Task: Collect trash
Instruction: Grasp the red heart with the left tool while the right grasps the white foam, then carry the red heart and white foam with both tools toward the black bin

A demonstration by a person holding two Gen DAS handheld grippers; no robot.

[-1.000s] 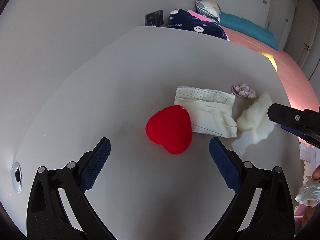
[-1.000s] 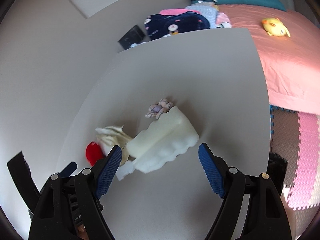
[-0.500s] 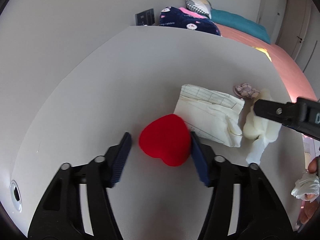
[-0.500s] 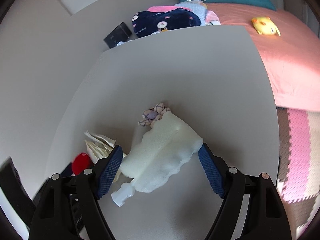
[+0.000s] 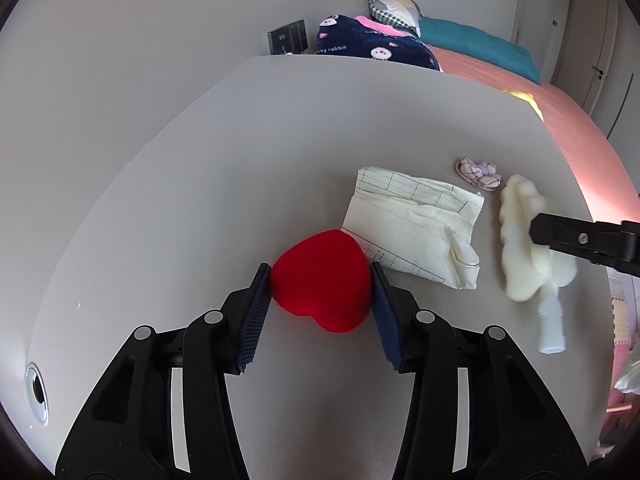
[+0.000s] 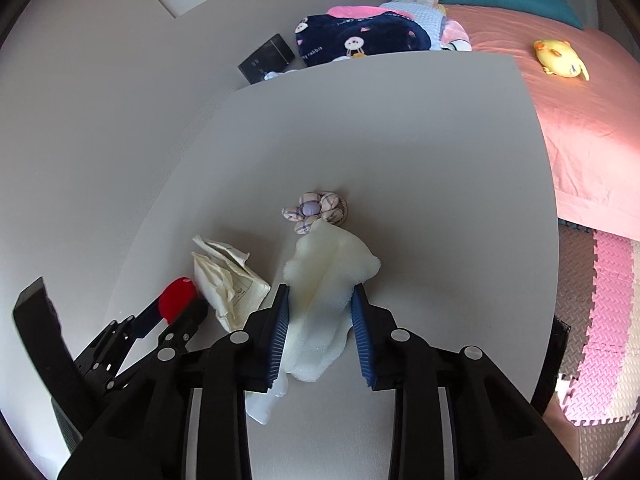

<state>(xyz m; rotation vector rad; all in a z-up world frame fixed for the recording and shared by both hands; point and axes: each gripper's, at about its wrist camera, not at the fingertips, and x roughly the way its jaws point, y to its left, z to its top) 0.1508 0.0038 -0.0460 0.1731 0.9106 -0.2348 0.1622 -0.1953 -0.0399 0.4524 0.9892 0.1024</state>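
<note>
Beyond the grey bench (image 5: 248,184) lies a bed with a pink cover (image 6: 592,120), a navy rabbit-print blanket (image 6: 360,42) heaped at its near end and a yellow plush toy (image 6: 558,58) lying on the cover. On the bench, the trash sits in a loose row. The folded cream paper with printed lines (image 5: 412,228) lies in the middle. Just right of it is the piece of white foam (image 6: 324,300), pinched at the waist between the blue pads of the right tool (image 6: 320,324), whose jaws are closing on it. Left of the paper, overlapping its corner, is the red heart-shaped cushion (image 5: 322,278); the left tool (image 5: 322,292) has a pad pressed on each side of it, its jaws closing too. A small checked fabric flower (image 6: 316,210) lies at the foam's far tip, touching it.
</note>
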